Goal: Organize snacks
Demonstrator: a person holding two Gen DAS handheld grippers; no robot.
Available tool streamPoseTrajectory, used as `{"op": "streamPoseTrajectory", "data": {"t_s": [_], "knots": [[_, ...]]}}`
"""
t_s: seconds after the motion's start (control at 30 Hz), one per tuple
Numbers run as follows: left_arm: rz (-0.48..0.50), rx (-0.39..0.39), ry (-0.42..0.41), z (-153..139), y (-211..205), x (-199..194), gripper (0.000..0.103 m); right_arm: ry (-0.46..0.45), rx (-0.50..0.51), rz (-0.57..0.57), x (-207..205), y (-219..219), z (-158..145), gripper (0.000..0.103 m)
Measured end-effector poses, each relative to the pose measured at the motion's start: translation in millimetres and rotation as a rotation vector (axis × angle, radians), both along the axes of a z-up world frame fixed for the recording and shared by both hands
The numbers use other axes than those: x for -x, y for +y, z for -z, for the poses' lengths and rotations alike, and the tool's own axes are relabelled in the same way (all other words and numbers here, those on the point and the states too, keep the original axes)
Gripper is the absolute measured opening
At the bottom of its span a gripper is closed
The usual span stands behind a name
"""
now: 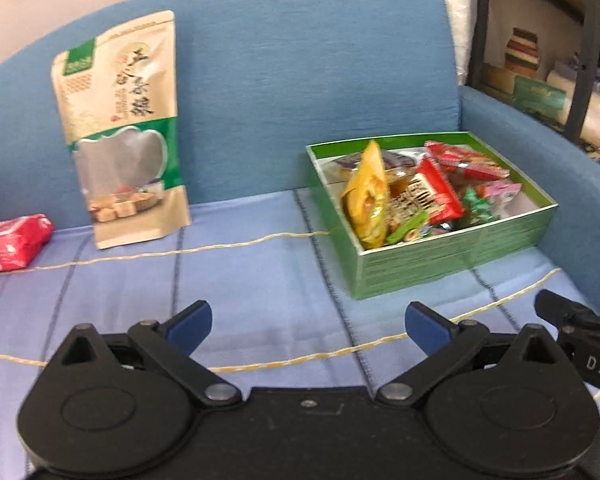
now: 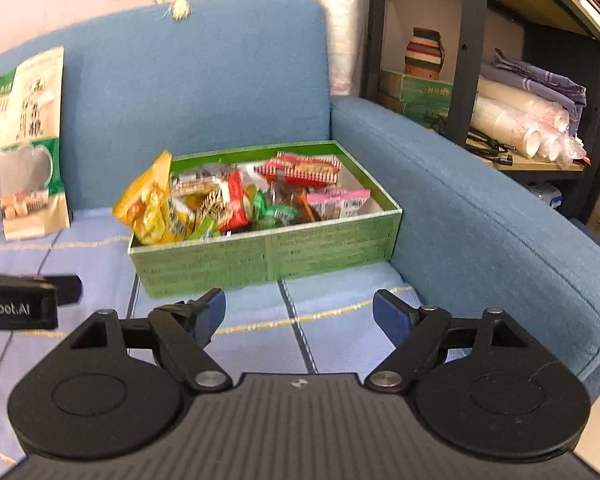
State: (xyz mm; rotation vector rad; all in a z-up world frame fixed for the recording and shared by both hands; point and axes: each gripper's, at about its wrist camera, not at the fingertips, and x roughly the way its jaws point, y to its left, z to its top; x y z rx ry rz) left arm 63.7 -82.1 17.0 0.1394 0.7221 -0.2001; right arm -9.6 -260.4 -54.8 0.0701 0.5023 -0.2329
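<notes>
Nearest in the left wrist view, the left tool hangs over the front part of the sofa seat, its blue-padded fingers spread wide with nothing between them. The right tool is likewise agape and empty, low over the seat's front edge toward the right armrest. Each tool shows at the border of the other's view, so they sit side by side and apart.

Farther back, the green box rests on the striped seat cover, just beside the right armrest and near the backrest. It is heaped with wrapped snacks: a yellow packet leans up over the box's left wall, a red wrapper lies mid-box, a pink packet lies toward the right, and a red serrated packet sits at the rear.

At the back left of the seat, a tall beige-and-green pouch stands upright against the backrest, well apart from the box. A red packet lies at the seat's far left edge, near the pouch.

Beyond the armrest, a dark shelf unit holds a striped vase and stacked paper cups.
</notes>
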Motion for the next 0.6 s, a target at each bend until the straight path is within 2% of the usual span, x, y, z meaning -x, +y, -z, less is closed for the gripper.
{"op": "streamPoseTrajectory", "data": {"t_s": [0.17, 0.6], "knots": [[-0.011, 0.018, 0.020, 1, 3, 4, 0.103, 0.029, 0.026, 0.004, 0, 4, 5, 0.103], [0.002, 0.029, 0.002, -5, 4, 11, 0.103, 0.016, 0.029, 0.029, 5, 5, 1, 0.103]]}}
